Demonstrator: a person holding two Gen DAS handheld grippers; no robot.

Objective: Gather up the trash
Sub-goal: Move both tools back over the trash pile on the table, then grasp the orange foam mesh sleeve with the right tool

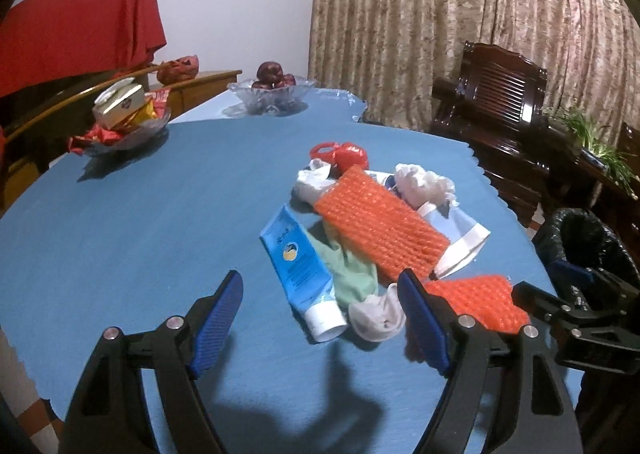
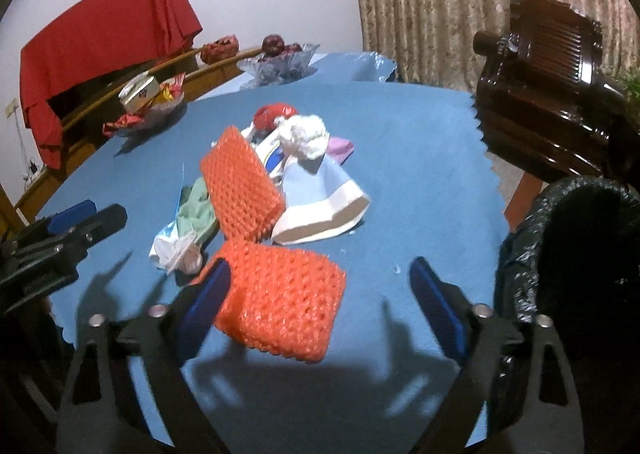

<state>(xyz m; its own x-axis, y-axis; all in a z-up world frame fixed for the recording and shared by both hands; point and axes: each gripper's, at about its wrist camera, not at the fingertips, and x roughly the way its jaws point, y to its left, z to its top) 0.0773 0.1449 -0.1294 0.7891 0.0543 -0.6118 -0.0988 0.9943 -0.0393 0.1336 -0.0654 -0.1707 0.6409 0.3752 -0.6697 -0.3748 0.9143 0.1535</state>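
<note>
On the blue table (image 1: 120, 214) in front of me the trash lies in one loose heap: two orange foam nets, a blue tube (image 1: 298, 266), a green scrap (image 1: 348, 274), crumpled white tissue (image 1: 424, 178), a flattened pale-blue carton (image 2: 328, 194) and a red knotted bag (image 1: 344, 154). The nearer orange net (image 2: 280, 302) sits between the fingers of my right gripper (image 2: 320, 306) — its left edge is right at the left blue pad, the right pad stands well apart from it, so the jaws are wide and not clamped. The longer orange net (image 1: 380, 230) lies across the middle of the heap, over the green scrap and the carton. My left gripper (image 1: 320, 318) is also spread wide, nothing pressed between its pads; the tube's white cap and a small white wad (image 1: 376, 318) lie just ahead of it. To my right stands a bin lined with a black bag (image 2: 568, 254) — beside the table's edge. Further back sit a glass bowl of fruit (image 1: 272, 94) and a dish of snack packets (image 1: 124, 122).
</note>
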